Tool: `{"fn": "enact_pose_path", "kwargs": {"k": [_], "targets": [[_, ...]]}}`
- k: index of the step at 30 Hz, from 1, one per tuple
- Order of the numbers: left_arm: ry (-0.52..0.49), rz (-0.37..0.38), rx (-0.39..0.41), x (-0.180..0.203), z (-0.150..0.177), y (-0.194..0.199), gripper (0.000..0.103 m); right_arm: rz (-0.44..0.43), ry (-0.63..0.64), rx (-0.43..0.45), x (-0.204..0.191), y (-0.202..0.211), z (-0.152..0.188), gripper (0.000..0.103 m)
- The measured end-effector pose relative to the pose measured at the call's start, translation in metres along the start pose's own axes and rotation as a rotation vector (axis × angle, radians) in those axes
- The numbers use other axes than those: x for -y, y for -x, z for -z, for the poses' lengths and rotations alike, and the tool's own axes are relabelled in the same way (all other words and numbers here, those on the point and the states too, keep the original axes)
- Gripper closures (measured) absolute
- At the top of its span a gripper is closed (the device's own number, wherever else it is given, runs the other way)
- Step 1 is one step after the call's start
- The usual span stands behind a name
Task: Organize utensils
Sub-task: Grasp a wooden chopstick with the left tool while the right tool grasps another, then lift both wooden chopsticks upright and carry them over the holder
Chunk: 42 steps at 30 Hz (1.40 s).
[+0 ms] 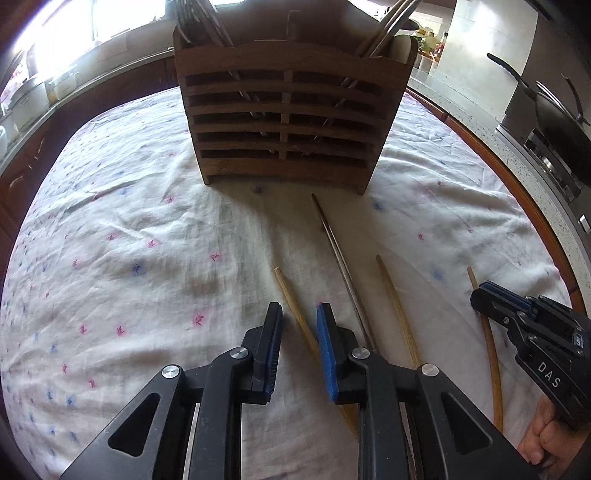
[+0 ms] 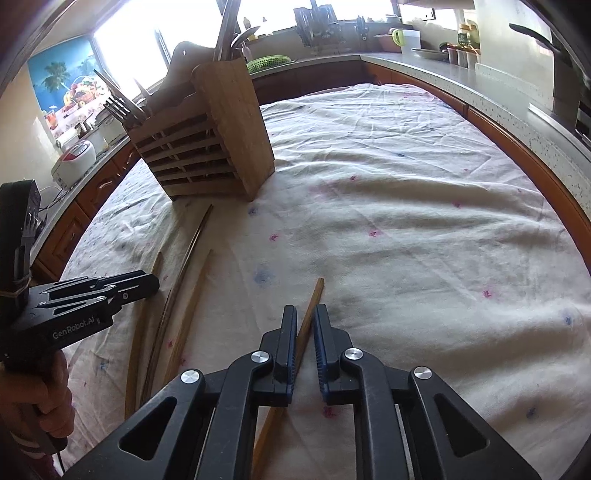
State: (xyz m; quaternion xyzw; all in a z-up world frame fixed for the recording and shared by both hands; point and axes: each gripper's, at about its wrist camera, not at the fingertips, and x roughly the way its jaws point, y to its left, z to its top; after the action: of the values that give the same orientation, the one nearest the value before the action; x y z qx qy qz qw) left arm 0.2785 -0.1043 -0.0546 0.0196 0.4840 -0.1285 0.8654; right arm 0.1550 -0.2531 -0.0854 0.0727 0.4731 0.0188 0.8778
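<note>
Wooden caddy [image 1: 288, 122] holds forks [image 2: 122, 105] and chopsticks [image 1: 388, 27].

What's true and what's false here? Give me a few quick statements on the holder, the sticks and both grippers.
1. The wooden holder stands upright on the cloth. True.
2. The holder is empty. False: utensils stick out of its top.
3. Four sticks lie loose on the cloth. True.
4. Both grippers straddle the same stick. False: the left gripper straddles the leftmost chopstick, the right gripper the rightmost chopstick.
</note>
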Motion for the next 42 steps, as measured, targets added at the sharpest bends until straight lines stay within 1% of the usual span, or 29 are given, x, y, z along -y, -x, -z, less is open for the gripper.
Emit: {"fn": "enact_pose_path", "kwargs": {"k": [3, 4, 5, 6, 8, 9, 12, 16, 22, 24, 25, 30, 35, 42], "targets": [[-0.041, -0.027, 0.034, 0.010, 0.001, -0.001, 0.086, 0.014, 0.013, 0.005, -0.004, -0.003, -0.002, 0.091], [-0.042, -0.026, 0.041, 0.009, 0.004, 0.001, 0.089, 0.016, 0.016, 0.005, -0.004, -0.004, -0.002, 0.091], [-0.039, -0.020, 0.043, 0.009, 0.005, 0.002, 0.093, 0.018, 0.016, 0.006, -0.004, -0.004, -0.003, 0.091], [-0.032, -0.008, 0.038, 0.007, 0.005, 0.002, 0.094, 0.023, 0.018, 0.005, -0.004, -0.004, -0.002, 0.093], [0.002, 0.040, 0.027, 0.000, 0.007, 0.006, 0.099, 0.028, 0.020, 0.006, -0.005, -0.004, -0.002, 0.094], [0.020, 0.058, 0.028, -0.004, 0.009, 0.009, 0.099, 0.018, 0.013, 0.005, -0.004, -0.003, -0.002, 0.095], [0.048, 0.079, 0.058, -0.013, 0.018, 0.026, 0.099, -0.036, -0.028, 0.005, -0.001, 0.004, -0.001, 0.097], [0.088, 0.125, 0.112, -0.025, 0.027, 0.059, 0.099, -0.066, -0.021, 0.055, -0.009, 0.028, -0.002, 0.097], [0.130, 0.191, 0.216, -0.044, 0.041, 0.121, 0.099, -0.136, -0.009, 0.150, -0.023, 0.072, -0.014, 0.098], [0.146, 0.211, 0.246, -0.052, 0.046, 0.140, 0.099, -0.163, -0.015, 0.196, -0.026, 0.090, -0.019, 0.098], [0.148, 0.215, 0.263, -0.055, 0.048, 0.148, 0.099, -0.179, -0.019, 0.220, -0.027, 0.099, -0.021, 0.098], [0.162, 0.230, 0.333, -0.066, 0.059, 0.188, 0.099, -0.198, -0.005, 0.319, -0.037, 0.138, -0.032, 0.098], [0.169, 0.240, 0.388, -0.071, 0.066, 0.214, 0.099, -0.214, -0.001, 0.378, -0.039, 0.162, -0.043, 0.098], [0.182, 0.246, 0.437, -0.078, 0.067, 0.230, 0.099, -0.215, 0.007, 0.412, -0.042, 0.170, -0.051, 0.098]]}}
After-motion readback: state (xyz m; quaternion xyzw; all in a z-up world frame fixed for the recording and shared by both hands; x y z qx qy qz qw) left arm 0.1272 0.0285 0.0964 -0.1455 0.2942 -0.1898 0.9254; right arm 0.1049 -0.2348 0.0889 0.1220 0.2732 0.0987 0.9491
